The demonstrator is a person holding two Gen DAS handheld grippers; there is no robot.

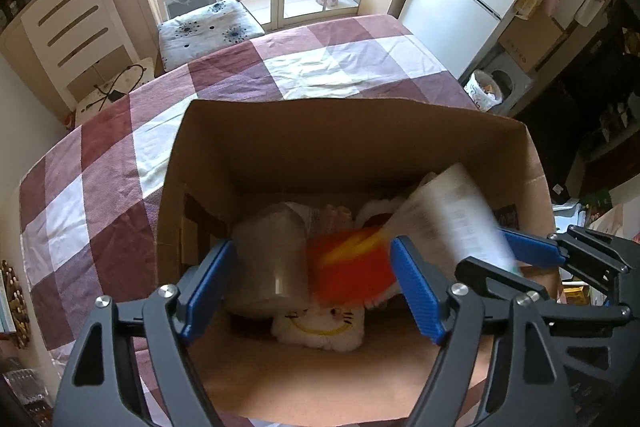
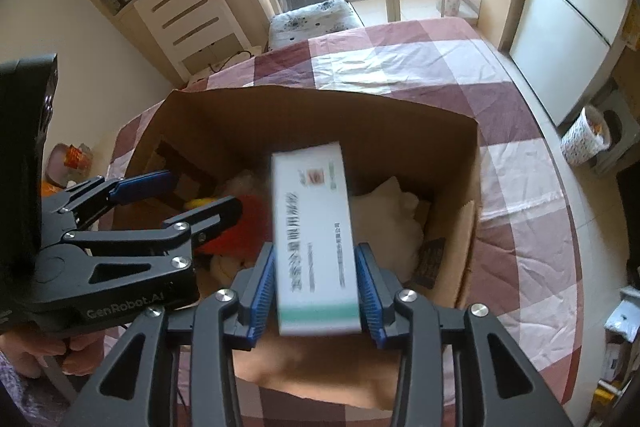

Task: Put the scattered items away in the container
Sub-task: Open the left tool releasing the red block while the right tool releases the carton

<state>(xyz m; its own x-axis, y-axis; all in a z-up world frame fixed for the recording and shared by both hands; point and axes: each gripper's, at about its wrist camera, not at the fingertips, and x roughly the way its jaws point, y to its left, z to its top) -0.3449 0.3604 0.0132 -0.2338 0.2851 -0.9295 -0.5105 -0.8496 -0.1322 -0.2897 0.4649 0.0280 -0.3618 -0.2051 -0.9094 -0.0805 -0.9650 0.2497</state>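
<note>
White med box (image 2: 314, 239) w/ blurred print clamped in right tool (image 2: 316, 291); "GenRobot.AI" left tool (image 2: 188, 195) open, empty.

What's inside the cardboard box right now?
In the box: a clear cup, a red-and-yellow item and a white plush. The right gripper holds a white carton above them. The floor underneath is covered.

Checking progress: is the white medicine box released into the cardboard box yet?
No. The right gripper grips the medicine box above the open cardboard box.
</note>
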